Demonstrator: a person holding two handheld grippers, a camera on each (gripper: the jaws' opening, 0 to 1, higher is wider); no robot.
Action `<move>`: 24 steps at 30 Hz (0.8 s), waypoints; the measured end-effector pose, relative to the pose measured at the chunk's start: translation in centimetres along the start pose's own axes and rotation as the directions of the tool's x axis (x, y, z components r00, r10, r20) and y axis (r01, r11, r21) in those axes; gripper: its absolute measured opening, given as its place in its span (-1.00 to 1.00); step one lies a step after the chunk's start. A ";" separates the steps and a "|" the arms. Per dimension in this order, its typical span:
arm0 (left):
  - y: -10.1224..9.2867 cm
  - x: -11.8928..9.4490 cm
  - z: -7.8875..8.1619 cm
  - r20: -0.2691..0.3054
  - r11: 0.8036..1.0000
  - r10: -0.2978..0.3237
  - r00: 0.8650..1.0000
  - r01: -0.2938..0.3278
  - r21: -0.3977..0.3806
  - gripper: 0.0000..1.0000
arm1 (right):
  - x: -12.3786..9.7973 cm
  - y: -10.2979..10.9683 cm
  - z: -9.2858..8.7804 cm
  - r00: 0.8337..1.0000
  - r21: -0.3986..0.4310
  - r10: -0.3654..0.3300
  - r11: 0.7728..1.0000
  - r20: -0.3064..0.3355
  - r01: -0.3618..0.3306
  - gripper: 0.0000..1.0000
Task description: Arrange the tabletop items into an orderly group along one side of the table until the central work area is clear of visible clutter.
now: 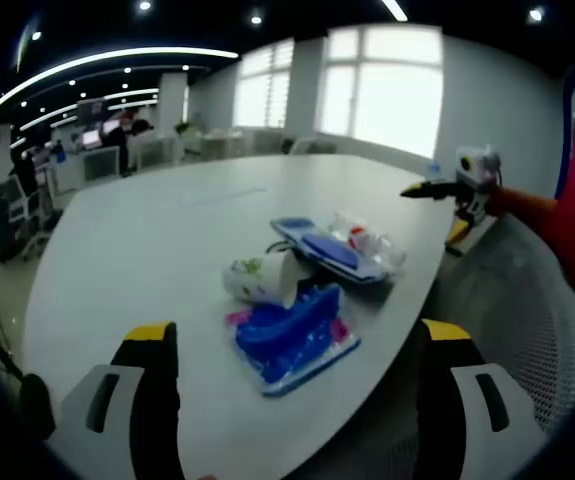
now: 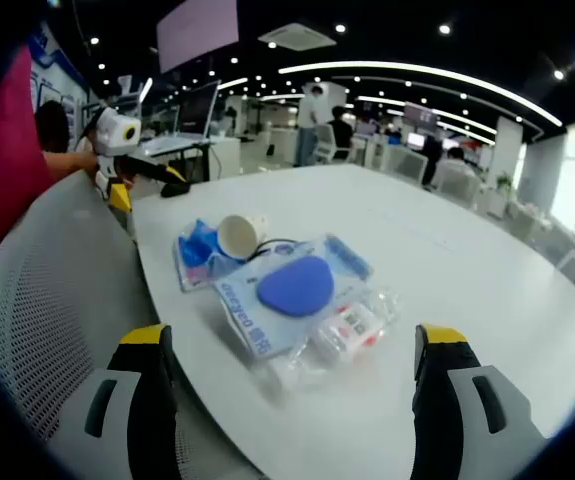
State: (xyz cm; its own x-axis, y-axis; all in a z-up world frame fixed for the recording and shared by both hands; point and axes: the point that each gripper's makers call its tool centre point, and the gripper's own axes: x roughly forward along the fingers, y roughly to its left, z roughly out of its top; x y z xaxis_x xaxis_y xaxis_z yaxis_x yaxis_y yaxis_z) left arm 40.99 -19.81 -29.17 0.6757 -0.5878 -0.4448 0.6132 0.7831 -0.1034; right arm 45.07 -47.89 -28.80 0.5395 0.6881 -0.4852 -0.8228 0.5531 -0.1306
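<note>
Tabletop items bunched at frame centre in the left gripper view, near the table edge: paper cup on its side, blue packet below it, flat blue pouch and clear wrapped bottle to the right. Already grouped along one side, by the look of it; perhaps only straightening left. Left gripper jaws wide apart, holding nothing. Right gripper likewise spread wide and empty, short of the pouch.

Bright windows blaze behind the white table, ceiling light strips curve over office desks, a mesh chair sits alongside
</note>
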 end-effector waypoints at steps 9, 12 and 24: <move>0.0 0.0 -0.1 -0.007 1.000 0.002 1.000 -0.002 0.003 0.90 | 0.3 0.1 0.1 1.000 -0.003 0.008 1.000 -0.001 -0.008 0.99; 0.0 0.0 -0.1 -0.007 1.000 0.001 1.000 -0.001 0.000 0.90 | 0.3 0.2 -0.1 1.000 0.002 0.010 1.000 -0.001 -0.010 0.99; 0.1 0.0 -0.4 -0.016 1.000 -0.001 1.000 0.001 -0.011 0.88 | 0.7 0.6 -0.3 1.000 0.012 0.021 1.000 -0.008 -0.021 0.94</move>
State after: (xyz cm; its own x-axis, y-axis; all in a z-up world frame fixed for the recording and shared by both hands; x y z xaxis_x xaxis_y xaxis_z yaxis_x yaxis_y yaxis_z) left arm 40.90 -19.65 -29.53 0.6682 -0.5854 -0.4593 0.6092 0.7848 -0.1139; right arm 44.88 -47.28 -29.49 0.5205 0.6956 -0.4952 -0.8318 0.5441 -0.1100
